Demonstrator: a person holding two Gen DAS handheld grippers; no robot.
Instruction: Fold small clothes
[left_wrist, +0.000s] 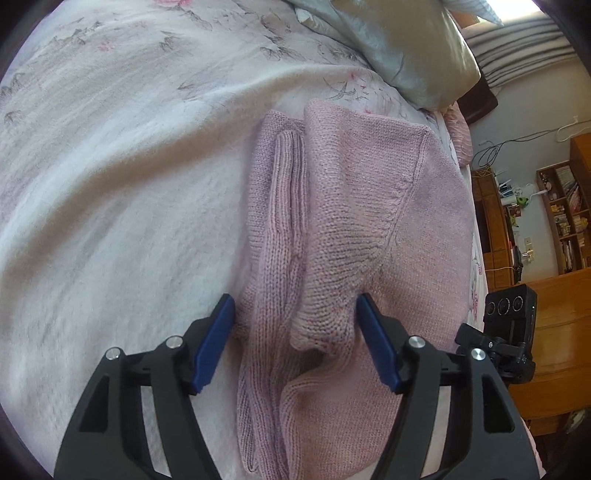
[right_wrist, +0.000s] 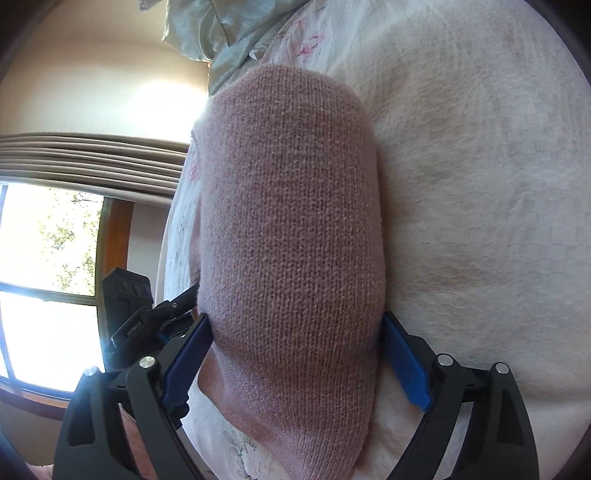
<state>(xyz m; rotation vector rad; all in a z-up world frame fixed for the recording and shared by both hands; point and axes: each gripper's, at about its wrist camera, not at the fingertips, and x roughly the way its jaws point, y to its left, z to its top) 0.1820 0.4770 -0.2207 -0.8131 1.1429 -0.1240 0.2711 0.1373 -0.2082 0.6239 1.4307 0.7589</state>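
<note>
A pink knitted sweater (left_wrist: 362, 206) lies partly folded on the bed, with a ribbed sleeve (left_wrist: 284, 192) lying along its left side. My left gripper (left_wrist: 295, 297) is open low over the near end, and a bunched fold of knit (left_wrist: 325, 317) sits between its blue fingers (left_wrist: 216, 339). In the right wrist view a smooth folded panel of the sweater (right_wrist: 291, 229) fills the middle. My right gripper (right_wrist: 296, 316) is open and straddles that panel's near part, one finger on each side.
A white floral bedspread (left_wrist: 122, 192) covers the bed, with a silky pale pillow (left_wrist: 413, 51) at its head. The other gripper's black body (left_wrist: 511, 332) sits by the bed's right edge. Wooden shelves (left_wrist: 565, 218) and a window (right_wrist: 44, 280) lie beyond.
</note>
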